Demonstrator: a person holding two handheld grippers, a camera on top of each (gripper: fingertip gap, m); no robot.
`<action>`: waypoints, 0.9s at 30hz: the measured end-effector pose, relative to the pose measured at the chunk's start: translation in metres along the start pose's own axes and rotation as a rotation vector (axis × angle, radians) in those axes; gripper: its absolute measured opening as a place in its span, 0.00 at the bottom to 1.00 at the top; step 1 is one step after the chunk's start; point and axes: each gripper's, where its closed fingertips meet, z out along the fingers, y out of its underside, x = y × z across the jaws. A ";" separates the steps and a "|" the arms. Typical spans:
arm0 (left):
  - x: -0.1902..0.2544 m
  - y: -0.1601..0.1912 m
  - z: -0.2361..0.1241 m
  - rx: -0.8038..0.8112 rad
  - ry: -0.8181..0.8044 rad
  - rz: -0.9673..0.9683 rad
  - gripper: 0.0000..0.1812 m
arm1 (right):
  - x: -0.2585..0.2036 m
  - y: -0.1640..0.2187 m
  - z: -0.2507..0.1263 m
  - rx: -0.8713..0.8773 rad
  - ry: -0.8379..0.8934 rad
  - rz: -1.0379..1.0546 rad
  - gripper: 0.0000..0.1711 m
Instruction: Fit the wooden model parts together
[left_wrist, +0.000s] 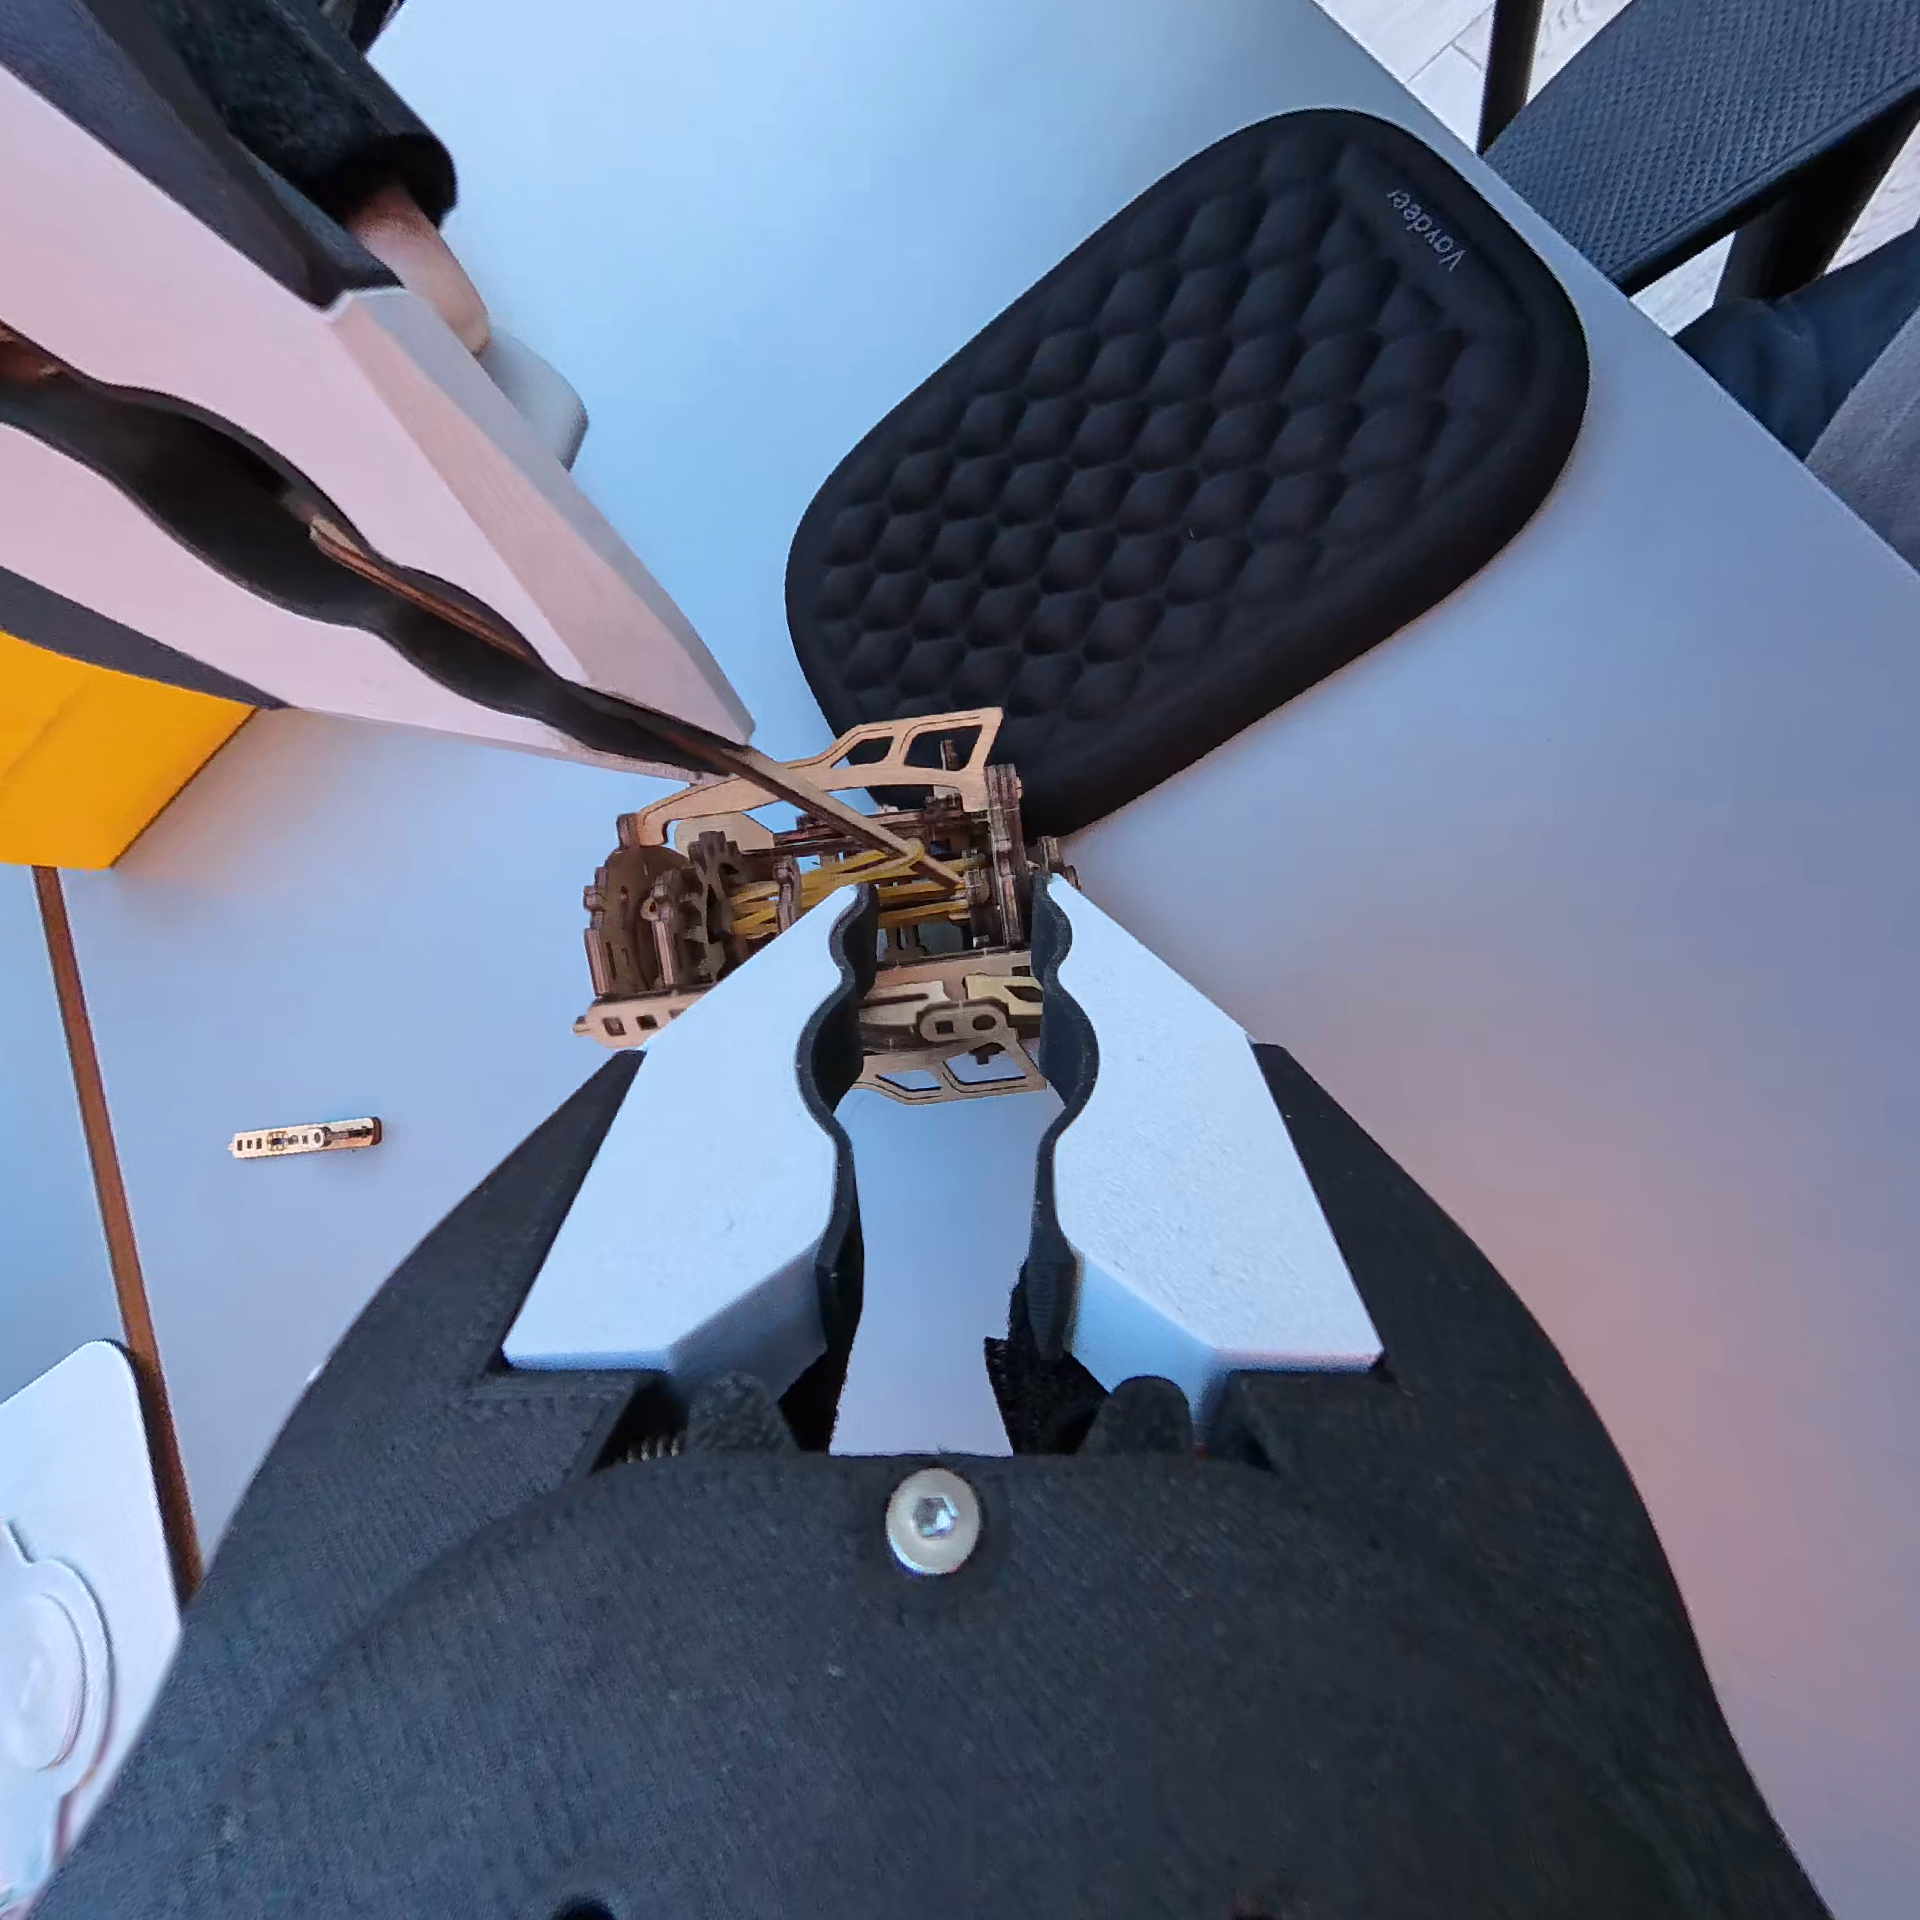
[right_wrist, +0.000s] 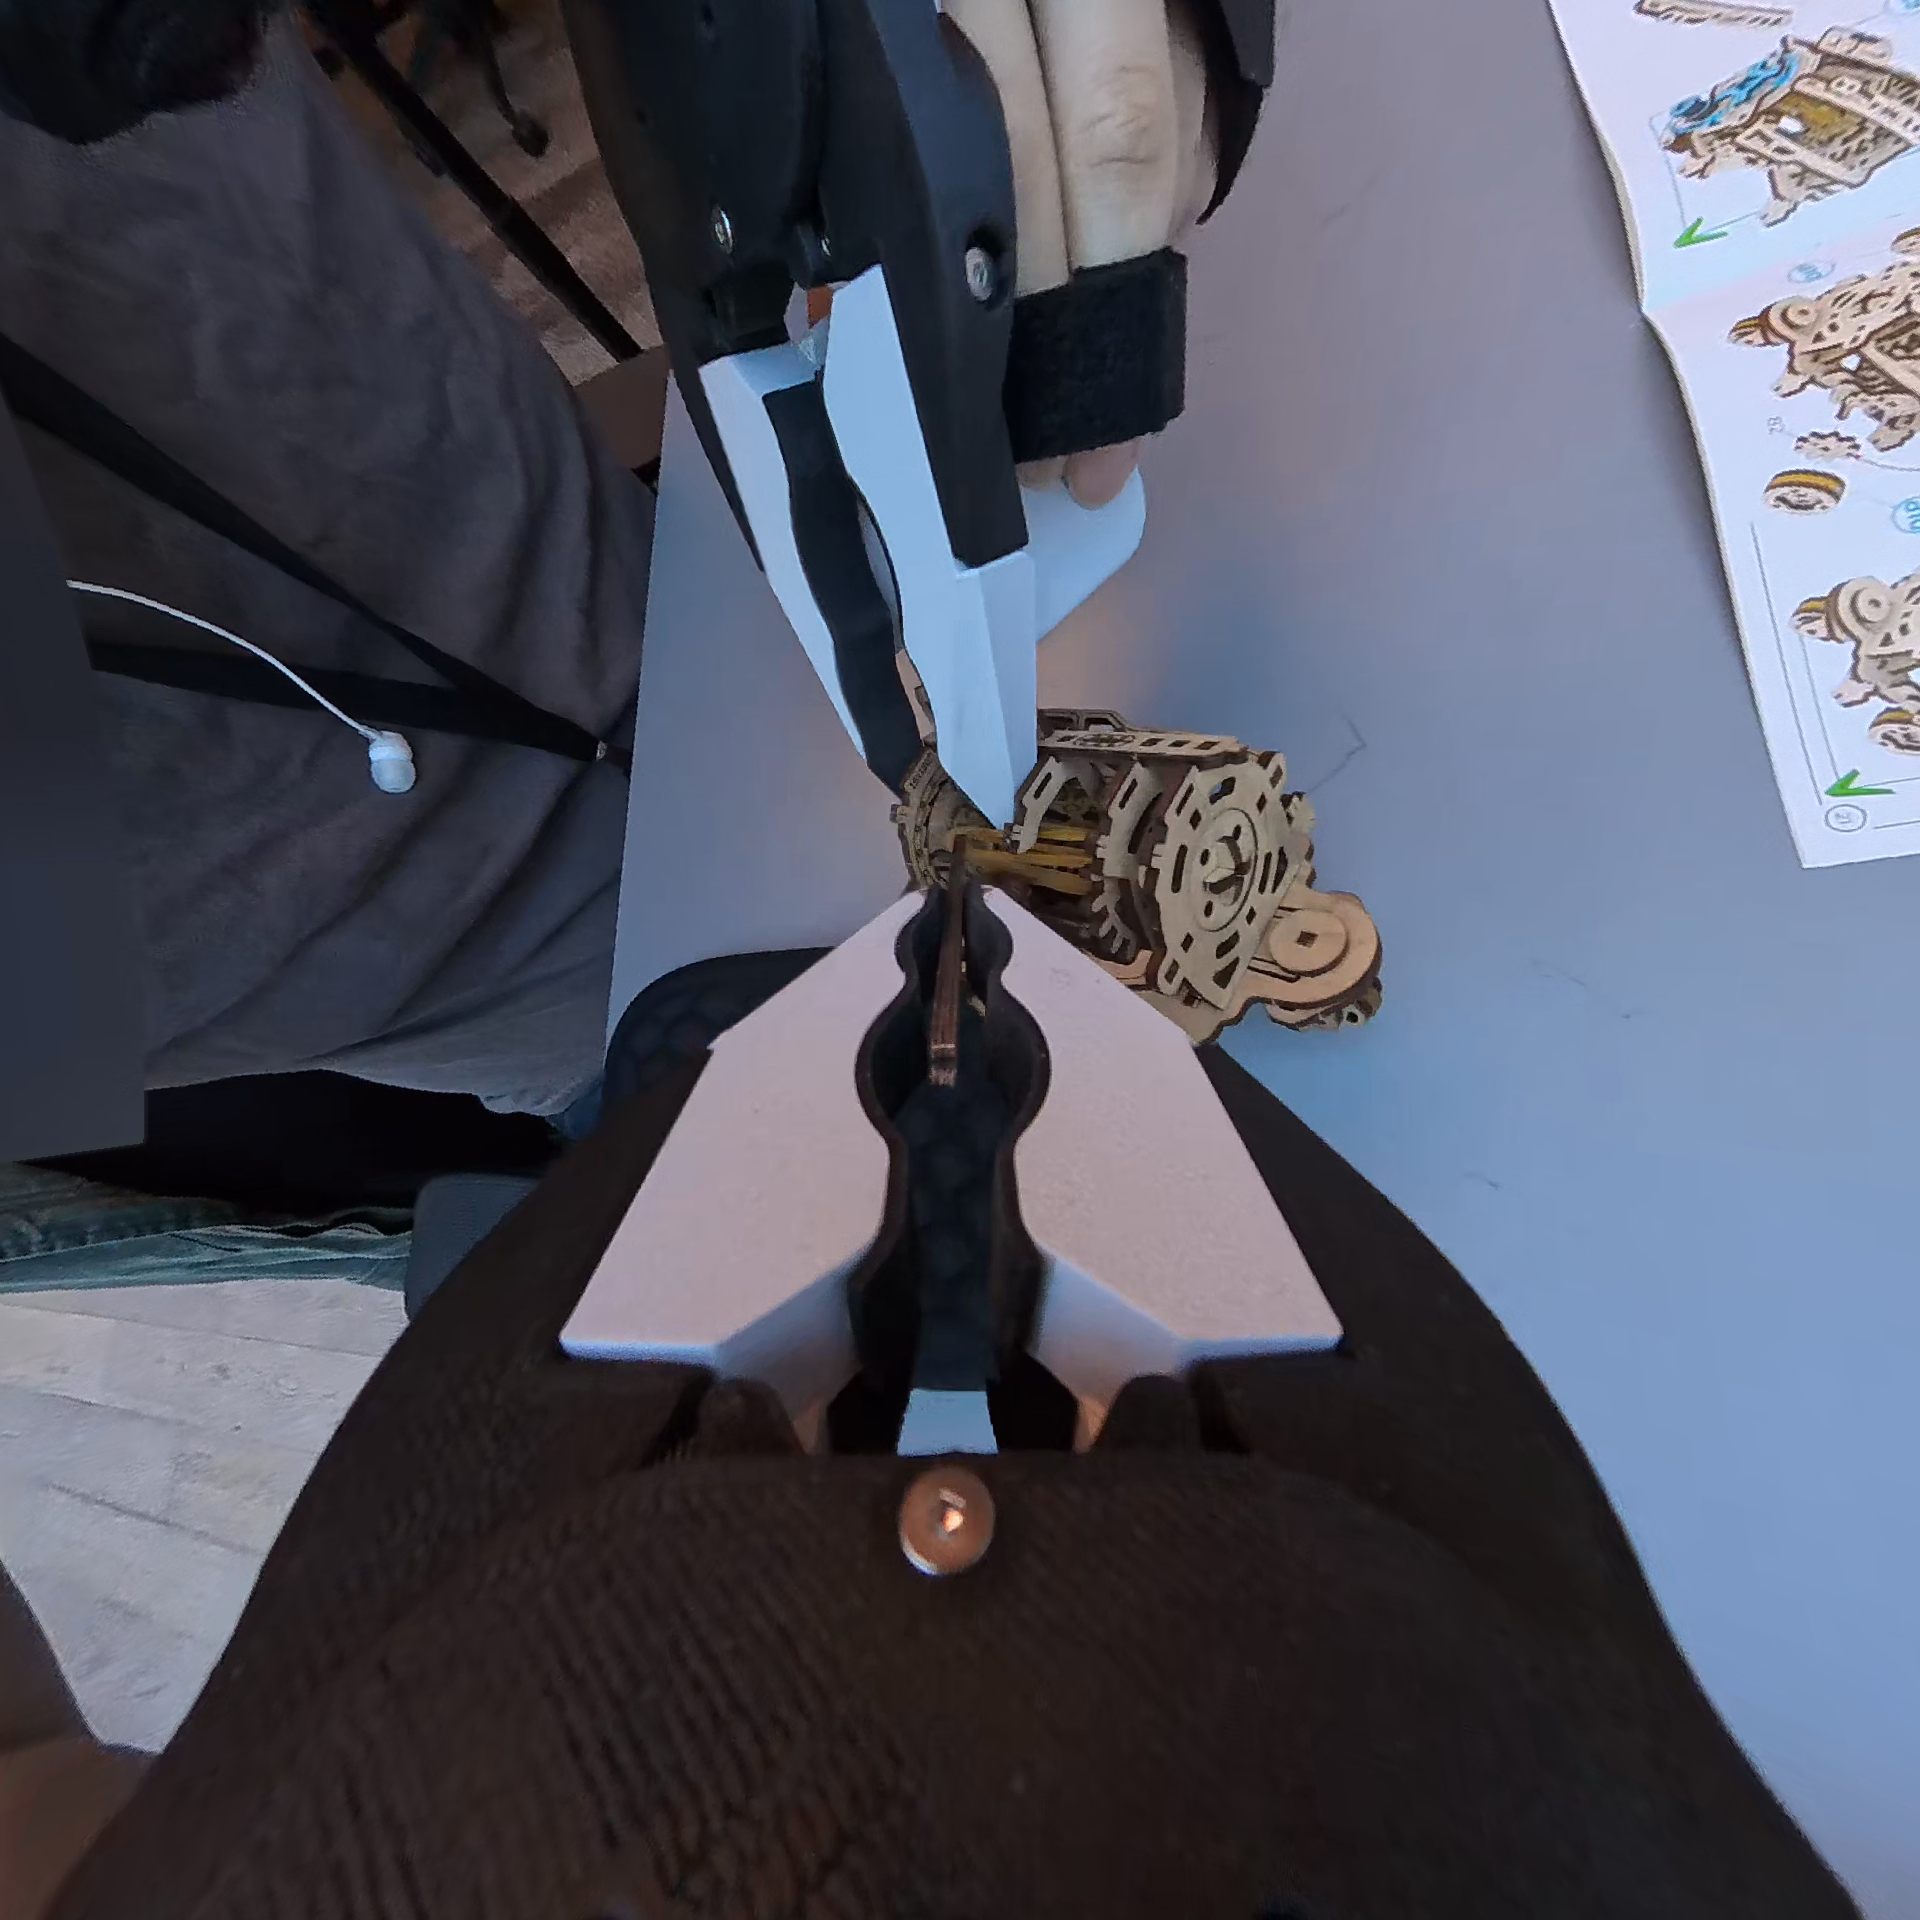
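The wooden model (left_wrist: 686, 914), a gear-filled car-like frame with yellow rubber bands (left_wrist: 764, 906) inside, sits on the grey table (left_wrist: 1455, 935). My left gripper (left_wrist: 951, 899) is shut on the model's near end. My right gripper (left_wrist: 727, 743) reaches in from the upper left, shut on a thin wooden stick (left_wrist: 831, 810) whose tip pokes in among the rubber bands. In the right wrist view the stick (right_wrist: 945, 997) stands edge-on between my right gripper's (right_wrist: 951, 894) jaws. It points at the model (right_wrist: 1195, 862), which my left gripper (right_wrist: 945, 795) grips from above.
A black quilted pad (left_wrist: 1184, 468) lies just behind the model. A small loose wooden piece (left_wrist: 304, 1138), a yellow box (left_wrist: 94, 748) and a thin wooden strip (left_wrist: 104, 1143) are at the left. An instruction sheet (right_wrist: 1766, 416) lies at the far right. A person's torso (right_wrist: 312, 520) is beyond the table edge. About 5 centimetres separates my left fingertips from my right.
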 end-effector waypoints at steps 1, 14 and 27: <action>-0.001 0.000 0.000 0.007 -0.007 0.000 0.15 | 0.001 0.002 0.000 -0.007 0.000 0.001 0.01; -0.007 -0.005 -0.001 0.055 -0.115 0.078 0.19 | 0.003 0.005 -0.004 0.008 -0.003 0.033 0.00; 0.003 -0.009 0.002 0.042 -0.039 0.224 0.19 | -0.003 0.003 0.001 0.035 -0.091 0.035 0.00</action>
